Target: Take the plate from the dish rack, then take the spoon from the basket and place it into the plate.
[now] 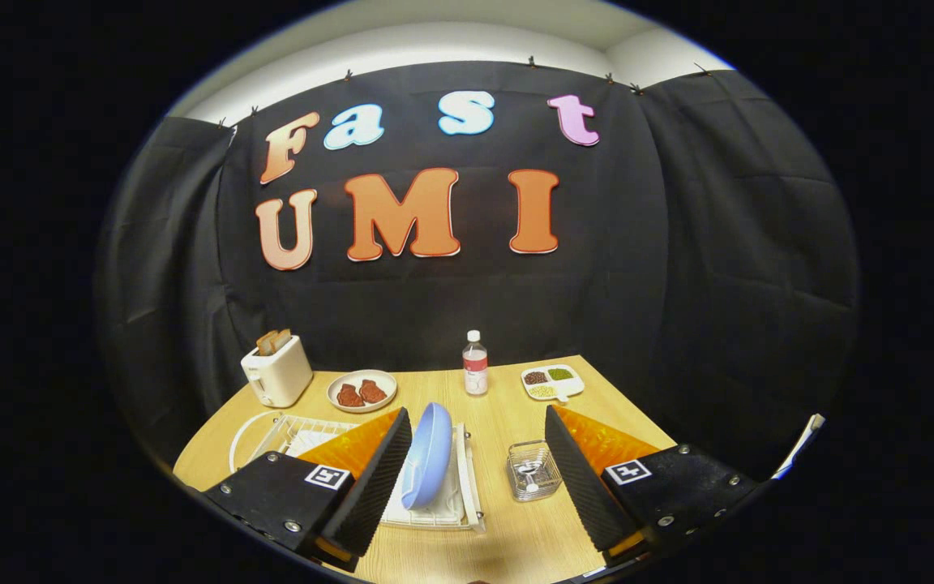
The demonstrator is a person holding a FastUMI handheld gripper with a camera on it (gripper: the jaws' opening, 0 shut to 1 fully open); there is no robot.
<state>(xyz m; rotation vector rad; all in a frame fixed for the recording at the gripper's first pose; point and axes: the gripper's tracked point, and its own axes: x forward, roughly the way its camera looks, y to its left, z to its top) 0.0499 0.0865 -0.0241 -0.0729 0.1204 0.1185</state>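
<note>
Fingers: the gripper (479, 470) has its two fingers spread wide apart, holding nothing; the ribbed black pads face each other across a broad gap above the tabletop (507, 535).
Plate, direction from fingers: the blue plate (428, 464) stands inside the gap, close against the inner face of the left finger (374, 478) and well apart from the right finger (584, 478). I cannot tell whether the left pad touches it.
Plate, axis: it stands on edge in the dish rack (467, 495), leaning slightly, its rim running roughly along the line of the fingers, so its thin dimension lies across the gap. By my reckoning a sideways shift to centre it, then a squeeze across the rim, is what the first grasp needs.
Plate, look: pale blue, smooth, shallow, with a rounded rim; likely light and a little slippery against the pads.
Dish rack: white wire and tray, partly hidden behind the left finger.
Basket: a small wire basket (533, 470) sits just inside the right finger, beside the rack; the spoon (529, 477) lies in it, small and hard to make out.
Beyond the fingers: a toaster (276, 370), a dish of brown food (362, 391), a bottle (475, 363) and a divided tray (552, 381) near the far edge.
Stage: judged as the approach to the plate, nothing yet lifted.
</note>
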